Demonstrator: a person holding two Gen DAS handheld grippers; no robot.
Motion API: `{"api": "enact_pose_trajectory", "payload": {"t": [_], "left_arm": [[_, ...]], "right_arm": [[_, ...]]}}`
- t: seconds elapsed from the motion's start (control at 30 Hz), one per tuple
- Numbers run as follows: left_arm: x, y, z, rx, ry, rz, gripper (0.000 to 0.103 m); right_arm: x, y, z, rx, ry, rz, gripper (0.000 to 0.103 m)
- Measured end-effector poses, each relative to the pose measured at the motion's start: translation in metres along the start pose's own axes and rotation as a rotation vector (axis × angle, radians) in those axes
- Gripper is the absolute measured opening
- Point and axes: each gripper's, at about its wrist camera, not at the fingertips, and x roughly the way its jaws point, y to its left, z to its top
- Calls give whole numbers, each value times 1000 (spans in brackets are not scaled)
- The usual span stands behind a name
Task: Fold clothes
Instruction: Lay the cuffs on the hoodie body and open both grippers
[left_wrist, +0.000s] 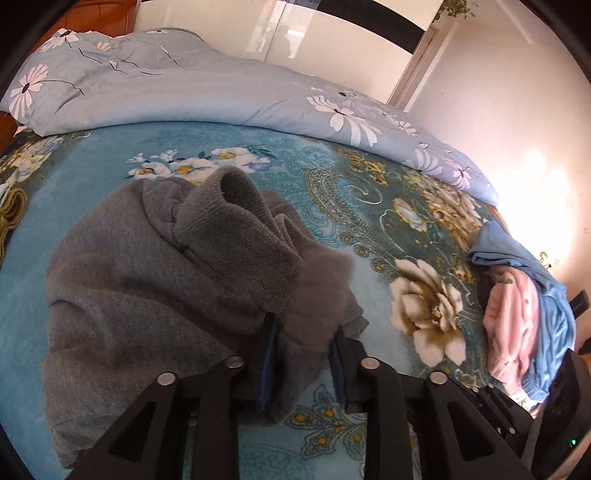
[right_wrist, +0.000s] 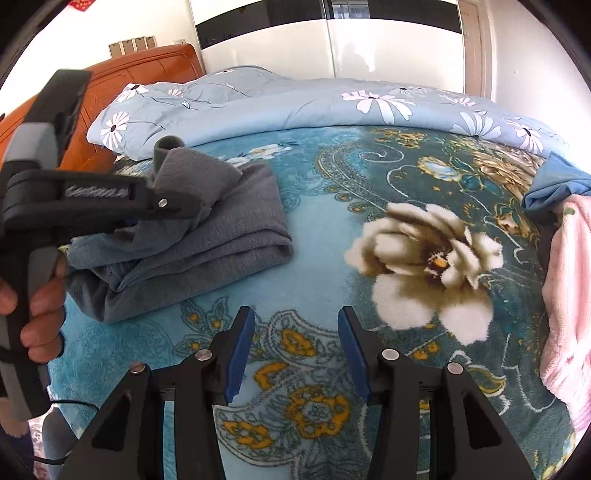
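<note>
Left wrist view: my left gripper (left_wrist: 304, 354) pinches the grey sweater (left_wrist: 155, 280); my right gripper (right_wrist: 297, 354) hangs wide open, empty, over the floral blanket (right_wrist: 332, 236)

Bed covered by teal floral blanket (right_wrist: 332, 240), pale blue flower-print duvet (right_wrist: 277, 103) bunched along far edge, orange-brown headboard (right_wrist: 122, 85) at left, glossy white wardrobe doors (right_wrist: 332, 51) behind, off-white wall (left_wrist: 498, 92) with bright sunlight patch (left_wrist: 543, 173).

A home bedroom: a bed with floral blanket (right_wrist: 332, 229), folded quilt (right_wrist: 280, 103), orange headboard (right_wrist: 122, 77) and wardrobe doors (right_wrist: 332, 48).
</note>
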Motion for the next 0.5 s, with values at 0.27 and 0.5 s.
{"api": "enact_pose_trajectory", "payload": {"t": [0.27, 0.5], "left_arm": [[-84, 51, -44, -92, -192, -30, 65], [-87, 115, -80, -190, -203, 211, 67]], "right_arm": [[3, 9, 15, 94, -51, 130, 49], [18, 40, 59, 48, -68, 261, 50]]}}
